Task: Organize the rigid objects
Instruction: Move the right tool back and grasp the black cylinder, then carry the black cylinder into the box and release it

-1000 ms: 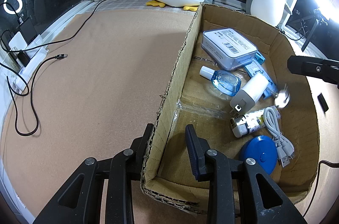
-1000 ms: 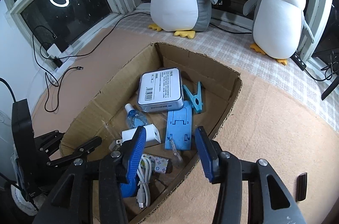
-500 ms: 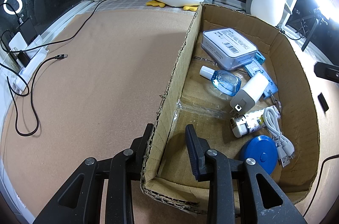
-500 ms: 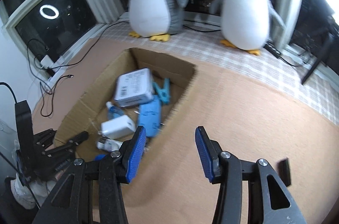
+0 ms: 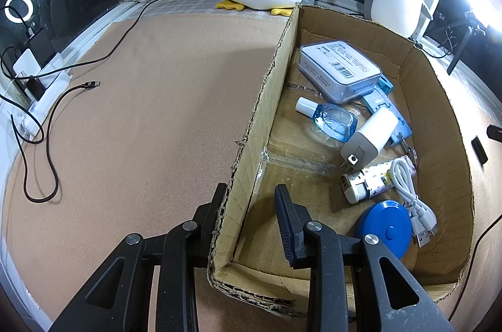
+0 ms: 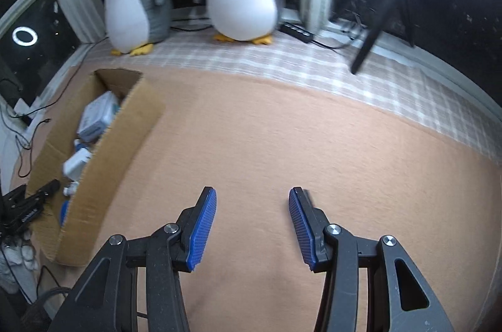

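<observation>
Left gripper [image 5: 251, 206] spread, straddling box [image 5: 251, 125] wall near corner. Right gripper [image 6: 252, 222] spread, empty, above mat [image 6: 282, 143]. Small dark item [image 5: 479, 148] outside box, right. Risk: flimsy wall buckling, box sliding during next drop.

Open cardboard box [image 5: 439, 99] on tan mat, holding grey case [image 5: 339, 68], charger [image 5: 370, 137], blue disc [image 5: 386, 228], possibly more.
</observation>
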The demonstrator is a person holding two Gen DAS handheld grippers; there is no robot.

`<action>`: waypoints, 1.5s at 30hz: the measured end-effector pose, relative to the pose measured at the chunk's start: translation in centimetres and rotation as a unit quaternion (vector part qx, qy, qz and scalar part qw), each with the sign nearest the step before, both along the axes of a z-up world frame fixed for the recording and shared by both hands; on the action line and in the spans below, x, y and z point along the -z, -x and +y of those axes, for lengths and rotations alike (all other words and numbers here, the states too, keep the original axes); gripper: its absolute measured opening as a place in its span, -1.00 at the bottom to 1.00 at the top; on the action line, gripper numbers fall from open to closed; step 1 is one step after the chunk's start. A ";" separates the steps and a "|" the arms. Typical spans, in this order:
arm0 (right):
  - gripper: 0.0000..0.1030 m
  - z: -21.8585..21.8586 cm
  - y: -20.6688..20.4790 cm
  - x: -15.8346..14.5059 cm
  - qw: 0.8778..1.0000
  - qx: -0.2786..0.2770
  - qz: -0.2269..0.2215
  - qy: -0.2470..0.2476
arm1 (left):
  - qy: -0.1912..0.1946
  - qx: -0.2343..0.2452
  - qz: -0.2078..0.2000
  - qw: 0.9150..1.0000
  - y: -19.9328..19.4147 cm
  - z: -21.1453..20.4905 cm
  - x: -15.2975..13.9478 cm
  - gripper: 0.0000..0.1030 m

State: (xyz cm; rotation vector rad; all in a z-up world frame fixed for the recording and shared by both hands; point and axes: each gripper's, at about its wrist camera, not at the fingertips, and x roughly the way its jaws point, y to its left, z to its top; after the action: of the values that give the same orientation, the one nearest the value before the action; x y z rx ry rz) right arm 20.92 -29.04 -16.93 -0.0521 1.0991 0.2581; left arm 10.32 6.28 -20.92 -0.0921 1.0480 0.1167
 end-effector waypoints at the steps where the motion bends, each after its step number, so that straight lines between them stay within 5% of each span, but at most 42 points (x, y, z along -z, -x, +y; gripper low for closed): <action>1: -0.14 -0.5 0.0 0.2 1.000 0.003 0.002 0.002 | 0.000 0.000 0.000 1.000 0.0 0.0 0.0 -0.37; 12: -0.16 -2.6 -0.9 2.9 0.999 0.004 0.037 0.028 | -0.003 0.002 0.001 1.000 0.1 0.0 0.0 -0.37; 24: -0.65 -2.5 -1.6 4.8 0.998 0.002 0.061 0.034 | -0.003 0.002 0.002 1.000 0.1 0.1 0.1 -0.37; 31: -0.71 -2.6 -1.4 4.9 0.998 0.010 0.062 0.029 | -0.003 0.002 0.002 1.000 0.1 0.1 0.0 -0.37; 45: -0.71 2.7 2.1 -0.8 0.998 -0.017 0.010 -0.053 | -0.003 0.002 0.001 1.000 0.0 0.1 0.0 -0.37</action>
State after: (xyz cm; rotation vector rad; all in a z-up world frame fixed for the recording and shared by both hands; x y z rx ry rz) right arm 18.83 -26.31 -16.17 0.0265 1.1031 0.3469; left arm 10.31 6.39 -20.90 -0.0852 1.0507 0.1164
